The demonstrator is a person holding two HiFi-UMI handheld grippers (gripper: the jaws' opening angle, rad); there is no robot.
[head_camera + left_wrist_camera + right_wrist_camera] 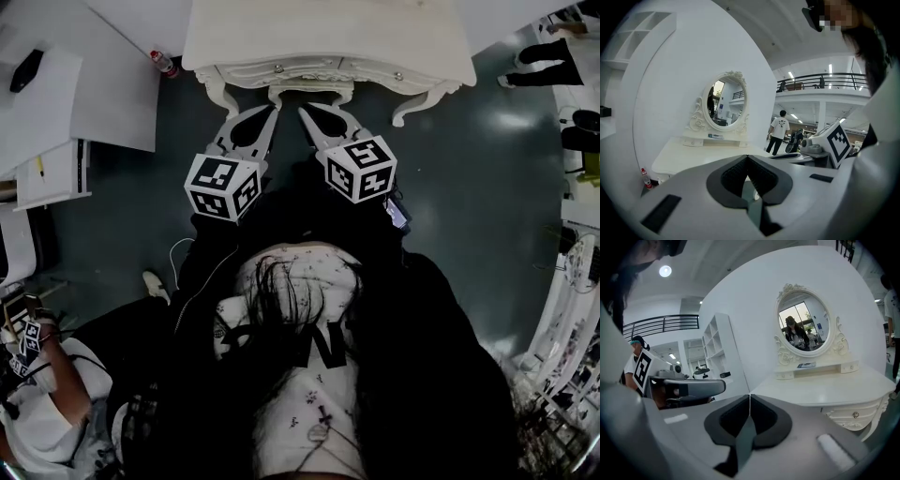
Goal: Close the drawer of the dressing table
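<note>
The white dressing table (pixel 328 33) stands at the top of the head view, its carved front with two small knobs (pixel 277 68) facing me. Its middle front section (pixel 309 91) lies just beyond both gripper tips; I cannot tell whether a drawer stands out there. My left gripper (pixel 274 109) and right gripper (pixel 303 112) point at it side by side, both shut on nothing, tips a little short of the front. In the left gripper view the left gripper (pixel 747 157) faces the tabletop (pixel 689 157) and oval mirror (pixel 724 105). In the right gripper view the right gripper (pixel 749 396) is beside a knobbed drawer front (pixel 855 415).
A small red-capped bottle (pixel 163 63) stands on the dark floor by the table's left leg. White desks (pixel 84 94) fill the left side. A person (pixel 778 133) stands far off, another sits at the lower left (pixel 47 394). White shelves (pixel 715 350) stand beside the wall.
</note>
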